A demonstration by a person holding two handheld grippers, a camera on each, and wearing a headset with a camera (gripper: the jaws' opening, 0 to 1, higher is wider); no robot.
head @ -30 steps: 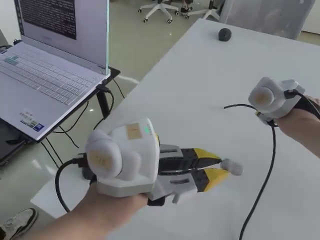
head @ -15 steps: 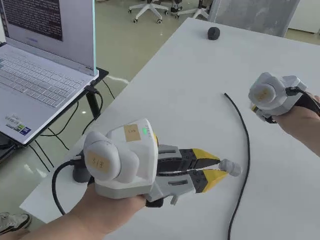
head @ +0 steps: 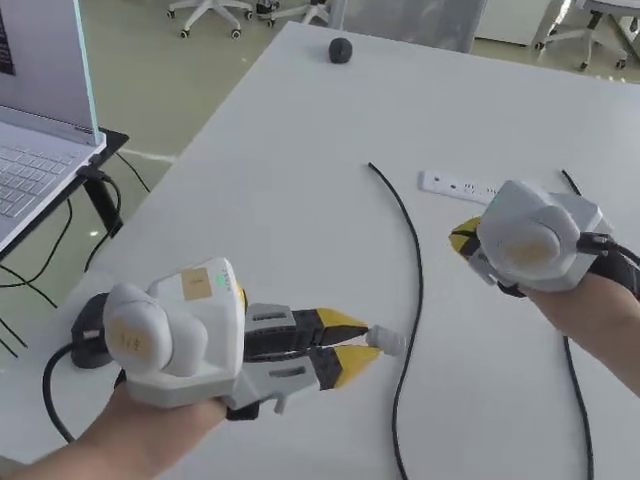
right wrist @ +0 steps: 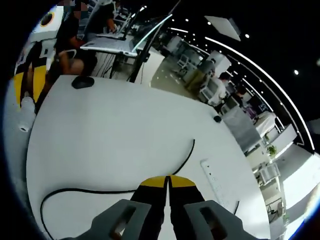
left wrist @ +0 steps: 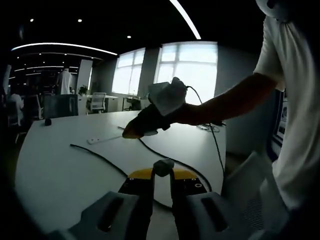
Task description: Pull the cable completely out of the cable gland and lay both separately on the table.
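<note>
The white cable gland (head: pixel 386 340) is pinched between the yellow tips of my left gripper (head: pixel 362 343), which is shut on it low over the table's near left part. The same gland (left wrist: pixel 162 166) sits at the jaw tips in the left gripper view. The black cable (head: pixel 417 285) lies loose on the white table (head: pixel 290 190), curving from mid-table toward the near edge, free of the gland. My right gripper (head: pixel 460 238) hovers just right of the cable, jaws shut with nothing in them. In the right gripper view the cable (right wrist: pixel 95 190) runs across the table beneath the closed tips (right wrist: pixel 167 181).
A white power strip (head: pixel 455 186) lies beyond the right gripper. A small dark round object (head: pixel 341 50) sits at the table's far end. A laptop (head: pixel 30 150) stands on a stand off the left edge. A black puck (head: pixel 90 335) rests near the left corner.
The cable, which a second ago hung from my right gripper, now lies flat on the table. My left gripper still holds the gland. The head camera has shifted.
</note>
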